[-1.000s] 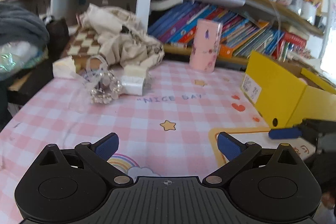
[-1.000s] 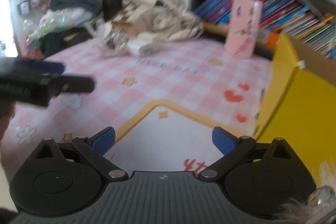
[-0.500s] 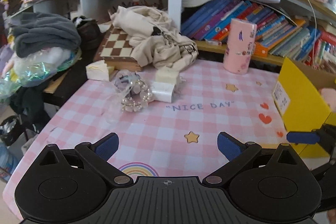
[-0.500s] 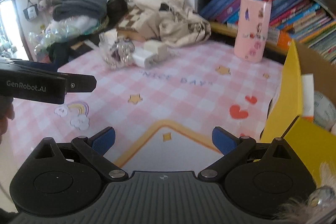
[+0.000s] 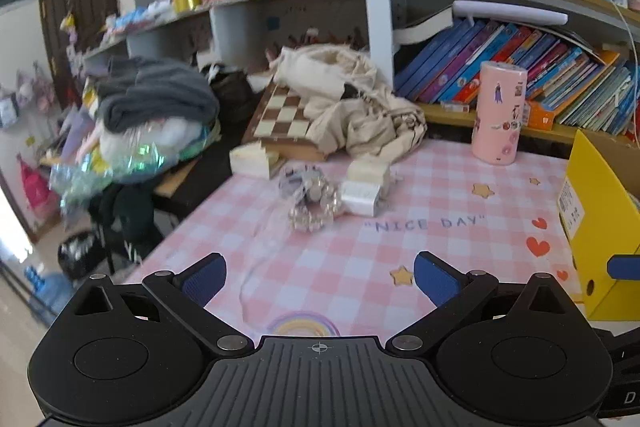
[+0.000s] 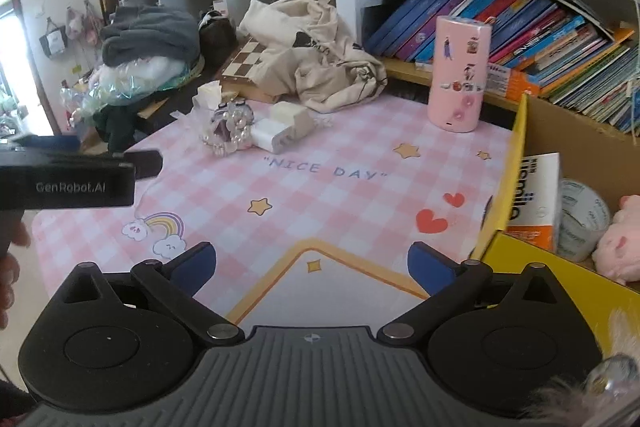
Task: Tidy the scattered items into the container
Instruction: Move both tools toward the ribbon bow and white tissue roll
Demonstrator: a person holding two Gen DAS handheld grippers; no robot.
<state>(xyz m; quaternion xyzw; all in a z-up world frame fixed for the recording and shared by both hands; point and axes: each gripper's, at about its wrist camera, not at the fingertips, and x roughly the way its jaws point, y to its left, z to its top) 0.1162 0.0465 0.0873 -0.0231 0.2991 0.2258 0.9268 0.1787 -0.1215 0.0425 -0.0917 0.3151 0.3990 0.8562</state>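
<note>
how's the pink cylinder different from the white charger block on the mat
The tall pink sticker-covered cylinder stands upright near the bookshelf; the white boxy charger block lies low on its side. The cylinder stands alone, while the charger sits against a pearl-beaded clear pouch and a cream block. The cylinder is nearer the yellow cardboard box. Both rest on the pink checked mat, outside the box.

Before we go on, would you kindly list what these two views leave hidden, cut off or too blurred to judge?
- Yellow cardboard box: left wrist view shows only its outer wall; the frame edge cuts off its contents.
- Pink plush toy: right wrist view, cut by the right edge.
- Clear bag of pearly beads: blurred in both views; single pieces unreadable.
- Brown-and-cream chessboard: largely covered by the beige cloth bag.
- Left claw: seen side-on in the right wrist view, blurred.
</note>
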